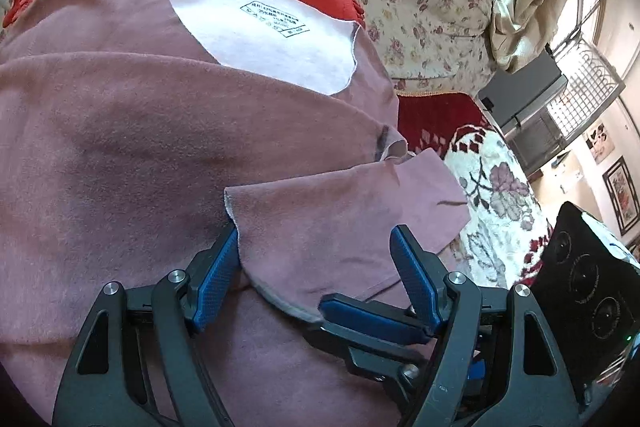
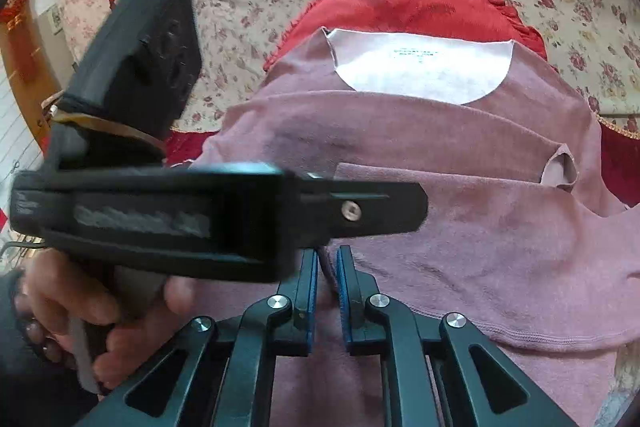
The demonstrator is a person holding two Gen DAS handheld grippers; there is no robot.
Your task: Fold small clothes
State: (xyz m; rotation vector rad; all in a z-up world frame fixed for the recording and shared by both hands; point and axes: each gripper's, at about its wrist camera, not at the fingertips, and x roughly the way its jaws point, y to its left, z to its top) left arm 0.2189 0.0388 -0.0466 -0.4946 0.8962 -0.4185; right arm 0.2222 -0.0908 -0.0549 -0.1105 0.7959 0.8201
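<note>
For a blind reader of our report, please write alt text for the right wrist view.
A dusty pink shirt lies spread on a red cushion, its neckline showing a white inner side. The right claw, jaws slightly apart, sits low over the fabric. At left, a hand holds the black left claw tool, which crosses the view.

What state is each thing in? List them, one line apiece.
Pink shirt: lying on the bed, sleeve folded across the body, neckline showing its pale inside.
Sleeve: folded over, lying between the left jaws, not pinched.
Left hand-held gripper: open.
Right hand-held gripper: narrowly open, low over the shirt.
Red cushion: flat under the shirt's collar end.
</note>
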